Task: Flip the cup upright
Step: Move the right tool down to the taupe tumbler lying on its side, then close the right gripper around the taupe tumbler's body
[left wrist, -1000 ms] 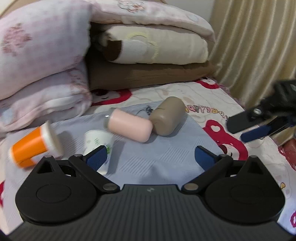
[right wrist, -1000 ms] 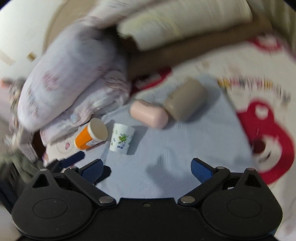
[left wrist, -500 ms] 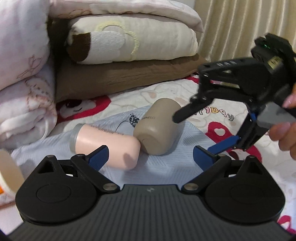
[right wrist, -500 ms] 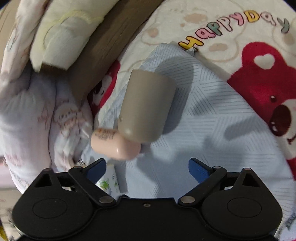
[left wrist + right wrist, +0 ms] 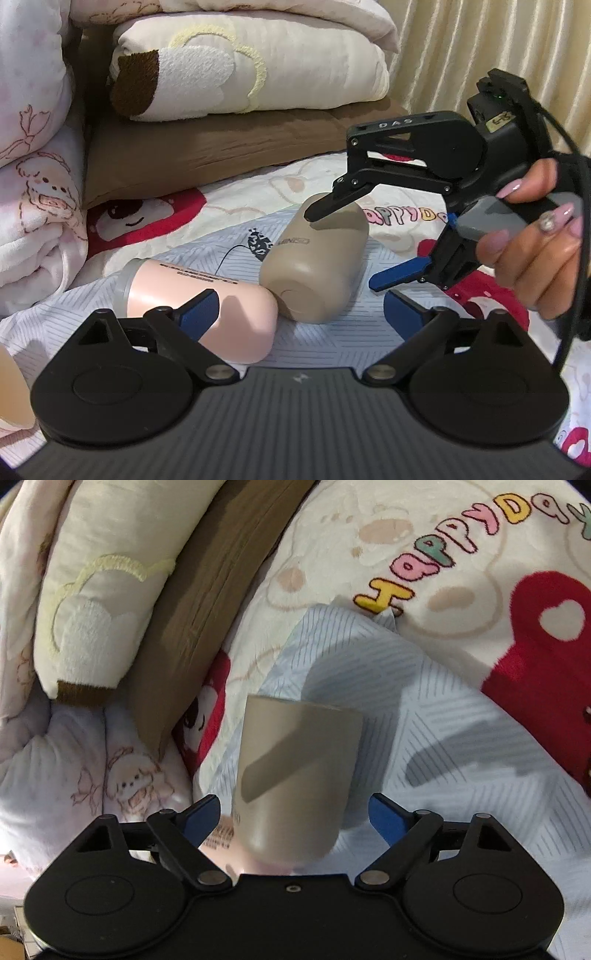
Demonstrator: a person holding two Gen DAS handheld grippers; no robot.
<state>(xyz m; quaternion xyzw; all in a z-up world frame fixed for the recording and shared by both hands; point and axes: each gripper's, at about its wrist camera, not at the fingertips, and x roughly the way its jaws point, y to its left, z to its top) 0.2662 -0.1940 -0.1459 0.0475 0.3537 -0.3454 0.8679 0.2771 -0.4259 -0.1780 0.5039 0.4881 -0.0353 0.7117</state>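
A tan cup (image 5: 317, 266) lies on its side on a light blue striped cloth (image 5: 332, 339), its base toward me in the left wrist view. A pink cup (image 5: 199, 306) lies on its side against it at the left. My right gripper (image 5: 347, 251) is open with one finger above the tan cup and one at its right side. In the right wrist view the tan cup (image 5: 295, 775) sits between the open fingers of the right gripper (image 5: 295, 812). My left gripper (image 5: 299, 310) is open and empty, low in front of both cups.
Folded blankets and pillows (image 5: 240, 66) are stacked behind the cups, with a brown cushion (image 5: 207, 155) under them. A curtain (image 5: 480, 55) hangs at the back right. A cartoon bedsheet (image 5: 461, 572) lies under the cloth. A pale cup edge (image 5: 11, 391) shows at far left.
My right gripper has come down over the tan cup, which now sits between its fingers. My left gripper has moved closer to the two cups; the orange and white cups left its view.
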